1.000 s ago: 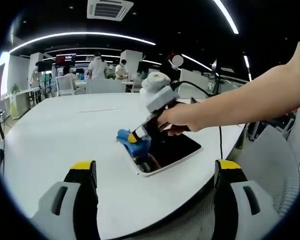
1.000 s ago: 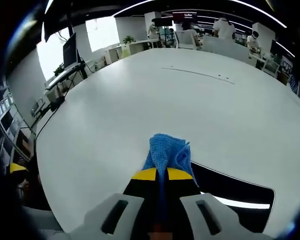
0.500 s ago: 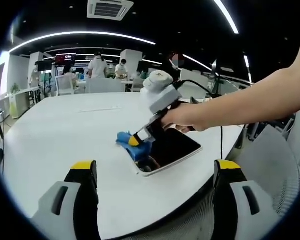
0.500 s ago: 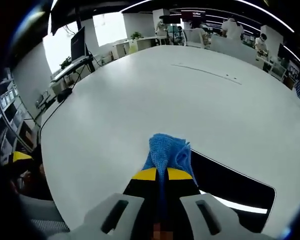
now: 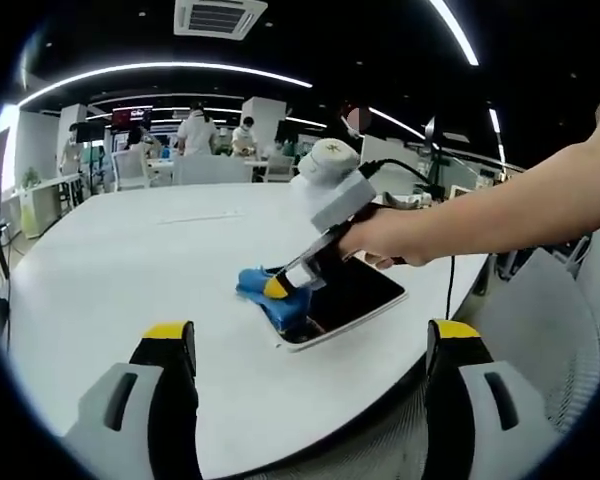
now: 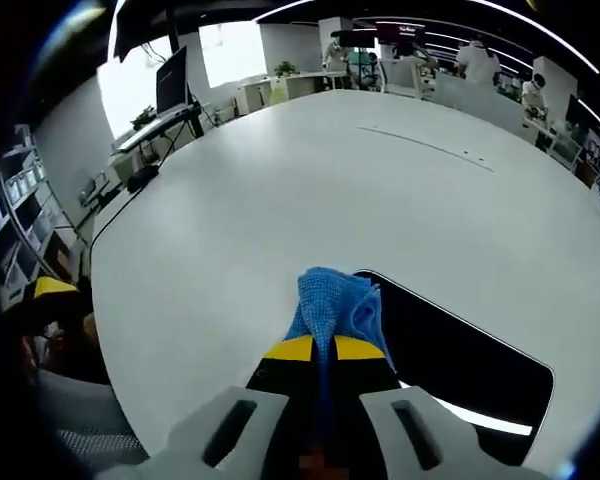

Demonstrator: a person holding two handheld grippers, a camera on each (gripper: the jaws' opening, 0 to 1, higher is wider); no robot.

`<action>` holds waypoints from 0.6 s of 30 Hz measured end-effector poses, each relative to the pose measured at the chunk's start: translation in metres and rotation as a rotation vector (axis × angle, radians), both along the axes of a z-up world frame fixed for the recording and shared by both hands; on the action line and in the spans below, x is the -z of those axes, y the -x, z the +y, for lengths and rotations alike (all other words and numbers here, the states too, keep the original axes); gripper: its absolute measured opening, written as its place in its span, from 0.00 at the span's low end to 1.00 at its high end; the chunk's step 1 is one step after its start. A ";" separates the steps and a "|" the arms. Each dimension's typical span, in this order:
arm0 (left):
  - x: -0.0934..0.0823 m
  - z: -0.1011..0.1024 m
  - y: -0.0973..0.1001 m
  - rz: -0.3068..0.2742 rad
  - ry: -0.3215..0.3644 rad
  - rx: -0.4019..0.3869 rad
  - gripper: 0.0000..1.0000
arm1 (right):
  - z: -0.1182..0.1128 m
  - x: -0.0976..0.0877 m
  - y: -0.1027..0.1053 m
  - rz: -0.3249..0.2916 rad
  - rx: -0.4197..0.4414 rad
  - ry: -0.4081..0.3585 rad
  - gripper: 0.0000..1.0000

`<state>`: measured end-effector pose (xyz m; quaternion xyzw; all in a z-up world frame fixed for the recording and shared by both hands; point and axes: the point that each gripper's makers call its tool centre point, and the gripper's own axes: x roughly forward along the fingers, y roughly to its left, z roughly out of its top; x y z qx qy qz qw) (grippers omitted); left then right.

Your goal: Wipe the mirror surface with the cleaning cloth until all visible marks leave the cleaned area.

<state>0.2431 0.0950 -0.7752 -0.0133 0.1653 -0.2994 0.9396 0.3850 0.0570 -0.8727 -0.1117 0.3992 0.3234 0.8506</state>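
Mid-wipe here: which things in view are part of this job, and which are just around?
Job:
- mirror
- blue cleaning cloth, clamped in the right gripper
- left gripper, open and idle

Just around:
- white table
- chair
- monitor
- people in the background

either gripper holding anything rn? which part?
Right gripper is shut on the blue cloth, pinching its near end; the rest bunches out ahead over the mirror edge. Left gripper is open, holding nothing.
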 end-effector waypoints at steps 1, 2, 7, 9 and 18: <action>0.000 0.000 0.000 0.001 0.000 0.000 0.95 | 0.000 0.000 -0.001 -0.008 0.004 -0.004 0.00; 0.000 0.000 0.000 0.001 -0.002 0.001 0.95 | 0.000 -0.001 0.001 -0.011 0.013 -0.008 0.00; -0.001 0.004 -0.004 -0.005 0.001 -0.029 0.95 | 0.001 -0.004 0.012 -0.010 -0.004 -0.006 0.00; -0.002 0.003 -0.004 -0.008 0.006 -0.018 0.96 | 0.002 -0.005 0.012 -0.009 -0.001 -0.011 0.00; -0.005 0.004 -0.005 -0.020 0.020 -0.027 0.97 | 0.002 -0.007 0.015 -0.031 -0.032 -0.012 0.00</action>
